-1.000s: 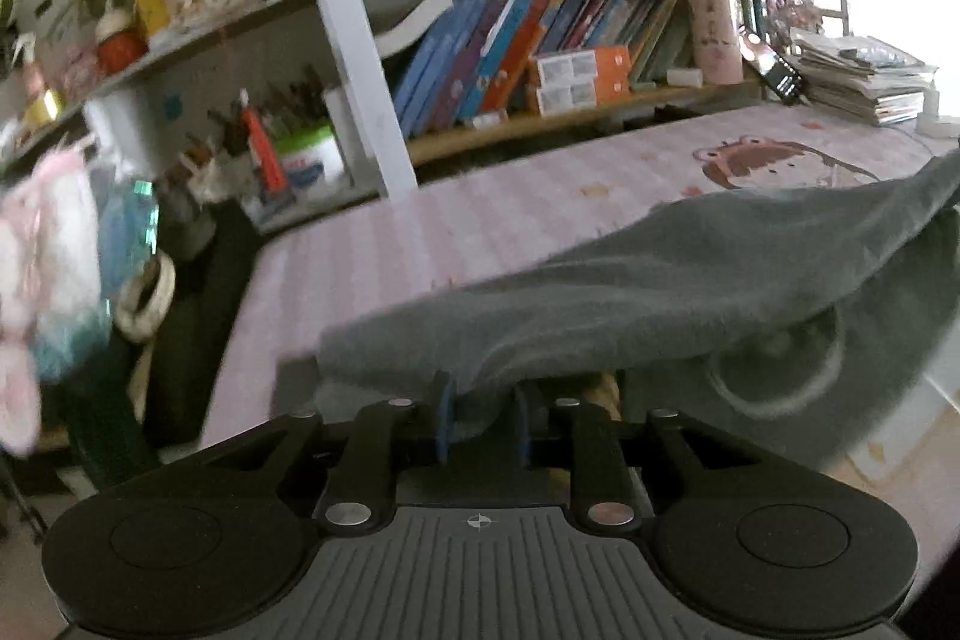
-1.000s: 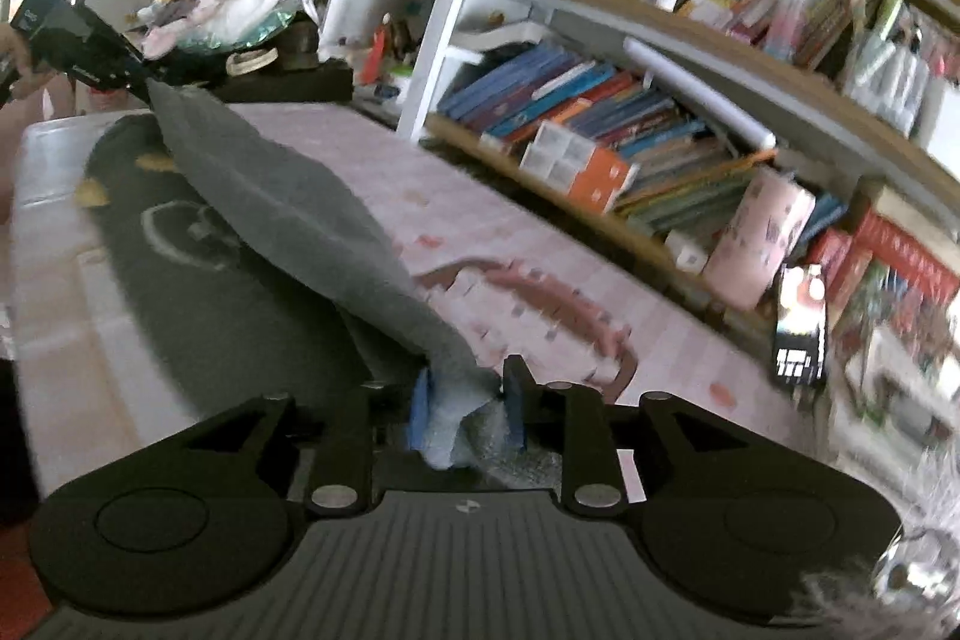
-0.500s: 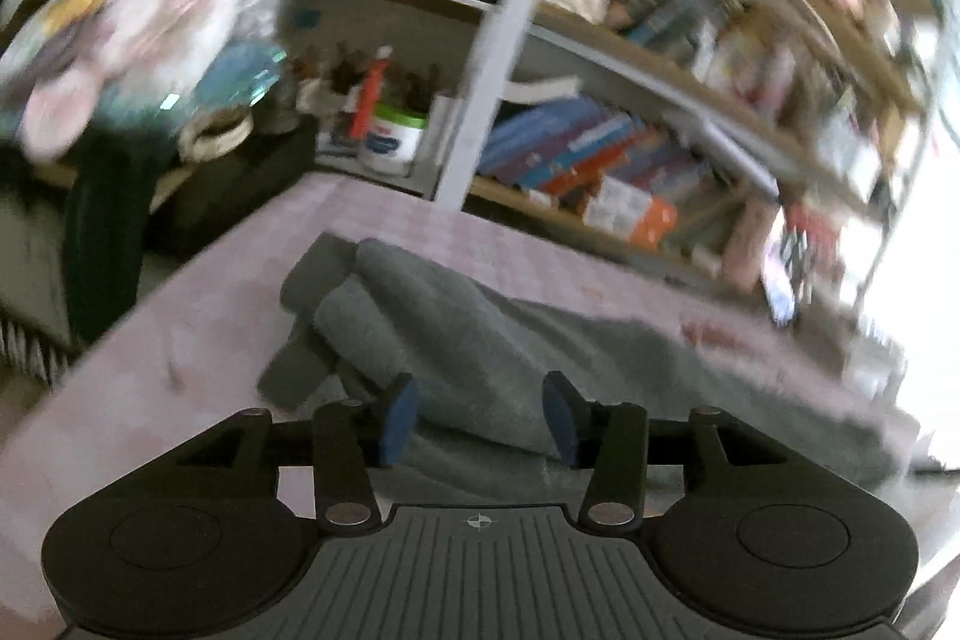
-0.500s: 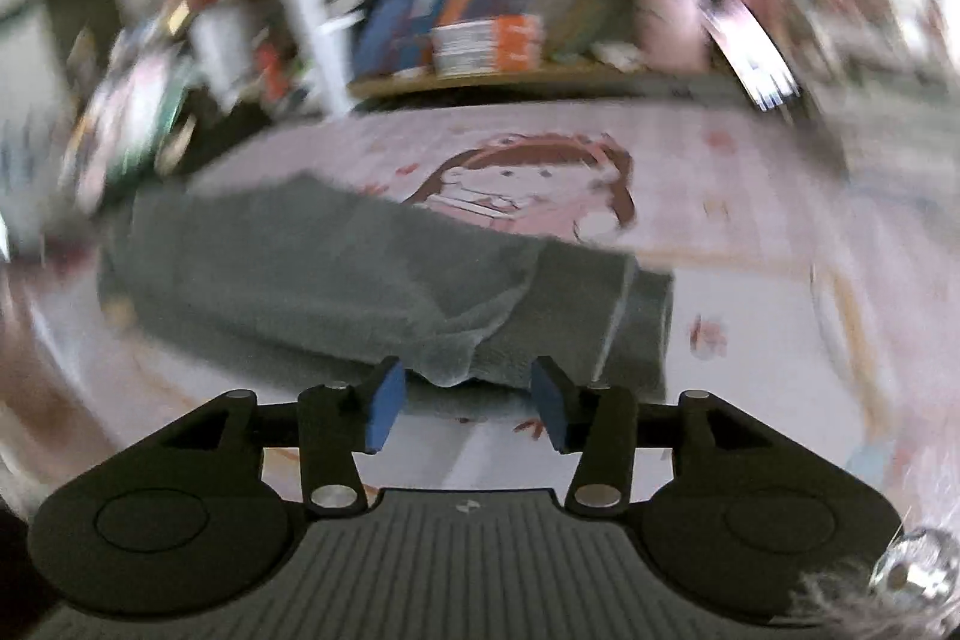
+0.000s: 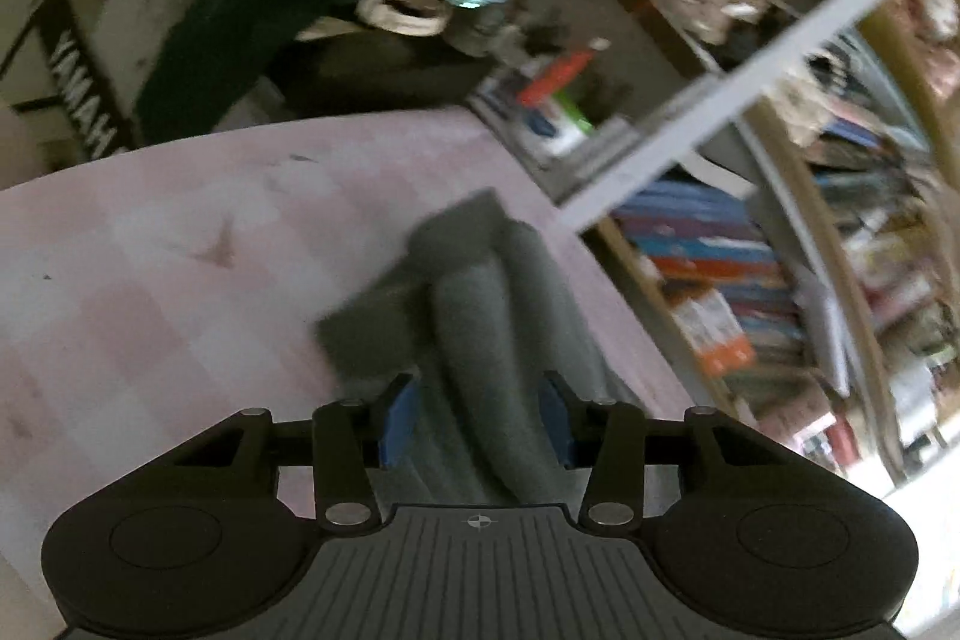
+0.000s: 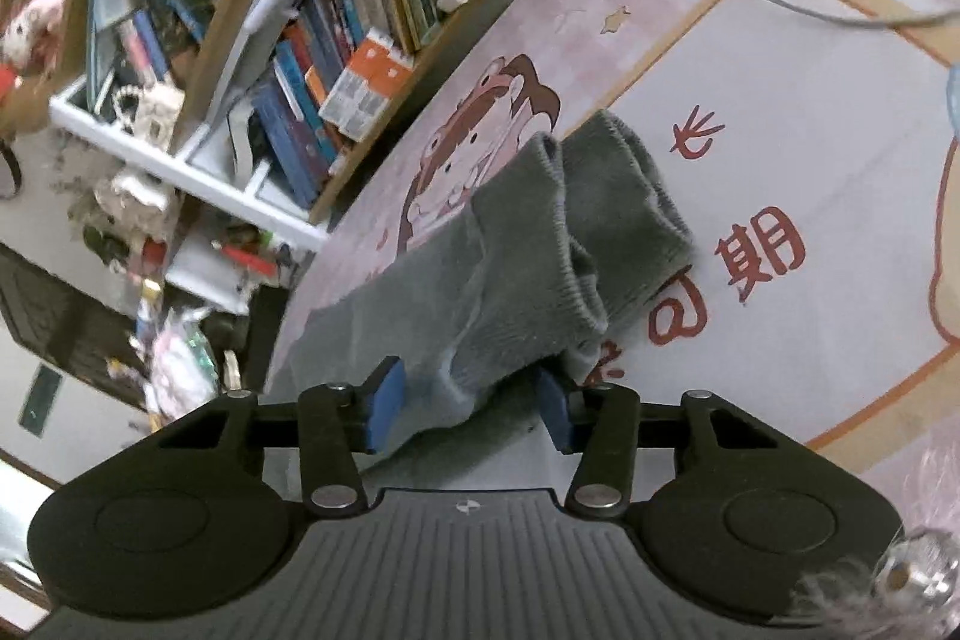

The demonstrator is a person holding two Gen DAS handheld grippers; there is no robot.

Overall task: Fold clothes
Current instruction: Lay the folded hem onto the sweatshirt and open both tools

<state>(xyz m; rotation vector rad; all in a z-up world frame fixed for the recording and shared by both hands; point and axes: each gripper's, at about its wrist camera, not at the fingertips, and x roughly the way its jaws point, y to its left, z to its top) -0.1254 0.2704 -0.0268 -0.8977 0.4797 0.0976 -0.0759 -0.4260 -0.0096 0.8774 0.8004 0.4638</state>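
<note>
1. Left gripper [image 5: 477,421]: blue pads spread wide, holding nothing, poised low over one end of the grey garment [image 5: 480,340], cloth lying between the pads yet clear of both.
2. Under it, one grey garment laid lengthwise on the pink checked table mat [image 5: 180,250], doubled over itself into a long thick band with a rounded fold ridge along the middle; a darker flat flap sticking out at the far end.
3. Right gripper [image 6: 468,412]: likewise wide apart, gripping nothing, hovering at the other end of the grey garment [image 6: 528,268], where two ribbed cuffs sit stacked, one on top of the other.
4. Progress, as a judgement: lengthwise fold in place, sleeves or legs lying together, neither end clamped. Probably left to do: at least one crosswise fold to shorten the band into a compact packet, plus tidying of the flap at the far end. Impossible to tell whether further folds are intended.
5. Count: one garment on view, two ribbed cuffs, two grippers, one table mat with one cartoon figure [image 6: 480,142] printed on it. One white cable [image 6: 780,1] across the mat's far corner. No second garment visible in either view.
6. Behind: one crowded bookshelf [image 6: 312,88], books too many and too blurred to count.
</note>
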